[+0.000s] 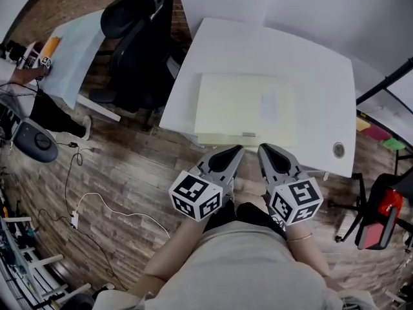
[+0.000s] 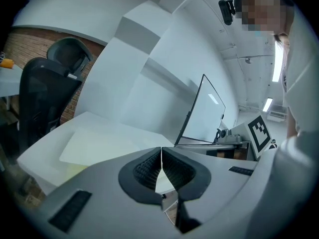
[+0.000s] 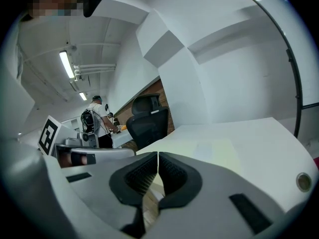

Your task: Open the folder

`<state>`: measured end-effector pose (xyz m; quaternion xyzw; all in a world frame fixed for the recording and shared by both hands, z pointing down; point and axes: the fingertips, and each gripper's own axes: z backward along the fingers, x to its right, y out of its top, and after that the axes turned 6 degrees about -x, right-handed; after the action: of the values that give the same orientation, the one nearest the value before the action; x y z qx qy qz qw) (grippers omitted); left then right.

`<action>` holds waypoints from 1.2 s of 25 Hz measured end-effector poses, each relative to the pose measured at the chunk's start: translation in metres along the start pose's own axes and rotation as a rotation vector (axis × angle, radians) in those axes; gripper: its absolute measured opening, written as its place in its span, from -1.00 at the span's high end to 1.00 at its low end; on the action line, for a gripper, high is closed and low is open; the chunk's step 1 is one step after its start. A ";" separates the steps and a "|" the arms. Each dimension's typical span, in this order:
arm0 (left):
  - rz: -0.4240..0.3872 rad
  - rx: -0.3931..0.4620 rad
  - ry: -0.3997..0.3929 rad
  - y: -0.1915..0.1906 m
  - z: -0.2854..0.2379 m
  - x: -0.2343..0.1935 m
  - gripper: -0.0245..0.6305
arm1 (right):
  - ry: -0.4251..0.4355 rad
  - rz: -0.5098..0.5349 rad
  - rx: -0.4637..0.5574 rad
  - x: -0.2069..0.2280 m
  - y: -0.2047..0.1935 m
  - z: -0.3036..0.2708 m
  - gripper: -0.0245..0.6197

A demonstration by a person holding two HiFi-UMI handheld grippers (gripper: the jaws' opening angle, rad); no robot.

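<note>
The pale folder (image 1: 245, 110) lies flat on the white bench (image 1: 322, 76), and near its front edge the left gripper (image 1: 235, 151) and the right gripper (image 1: 266, 149) both keep jaws clenched, holding nothing.

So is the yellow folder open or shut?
Shut. The folder lies flat on the white table as one closed slab, with its cover down and no edge lifted.

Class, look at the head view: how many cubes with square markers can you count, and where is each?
2. One cube is on the left gripper, in front of the table; the other cube is on the right gripper beside it. None seems hidden.
</note>
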<state>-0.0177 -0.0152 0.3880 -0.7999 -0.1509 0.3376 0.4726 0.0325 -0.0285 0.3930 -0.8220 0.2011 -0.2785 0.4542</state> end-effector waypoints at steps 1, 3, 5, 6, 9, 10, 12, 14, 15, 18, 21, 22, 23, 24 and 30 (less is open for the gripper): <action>-0.004 -0.003 -0.009 0.003 -0.003 -0.004 0.86 | -0.006 -0.002 0.003 0.001 0.002 -0.004 0.86; -0.009 -0.011 -0.028 0.007 -0.008 -0.011 0.86 | -0.018 -0.008 0.006 0.003 0.006 -0.011 0.86; -0.017 -0.018 -0.047 0.012 -0.013 -0.016 0.86 | -0.030 -0.013 0.011 0.005 0.010 -0.017 0.86; -0.024 -0.020 -0.056 0.015 -0.016 -0.018 0.86 | -0.037 -0.015 0.016 0.007 0.013 -0.020 0.86; -0.041 -0.026 -0.082 0.022 -0.022 -0.021 0.86 | -0.068 -0.025 0.038 0.014 0.020 -0.024 0.86; -0.044 -0.030 -0.090 0.024 -0.023 -0.022 0.86 | -0.080 -0.029 0.046 0.016 0.022 -0.024 0.86; -0.047 -0.037 -0.100 0.024 -0.025 -0.026 0.86 | -0.096 -0.036 0.056 0.018 0.024 -0.026 0.86; -0.056 -0.044 -0.104 0.023 -0.027 -0.029 0.86 | -0.100 -0.040 0.055 0.017 0.023 -0.027 0.86; -0.064 -0.047 -0.105 0.022 -0.028 -0.029 0.86 | -0.099 -0.042 0.054 0.016 0.022 -0.028 0.86; -0.069 -0.051 -0.115 0.021 -0.033 -0.028 0.86 | -0.090 -0.042 0.051 0.014 0.020 -0.027 0.86; -0.070 -0.050 -0.122 0.022 -0.038 -0.023 0.86 | -0.090 -0.036 0.061 0.017 0.021 -0.023 0.86; -0.070 -0.048 -0.121 0.022 -0.038 -0.022 0.86 | -0.092 -0.036 0.072 0.018 0.023 -0.021 0.86; -0.068 -0.045 -0.119 0.023 -0.038 -0.021 0.86 | -0.093 -0.039 0.084 0.020 0.026 -0.019 0.86; -0.066 -0.043 -0.117 0.023 -0.038 -0.020 0.86 | -0.092 -0.042 0.095 0.021 0.028 -0.017 0.86; -0.034 -0.049 -0.094 0.019 -0.038 -0.008 0.86 | -0.045 -0.041 0.075 0.020 0.029 -0.007 0.86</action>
<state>0.0007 -0.0542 0.3875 -0.7918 -0.1949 0.3630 0.4509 0.0404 -0.0591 0.3770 -0.8146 0.1633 -0.2767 0.4830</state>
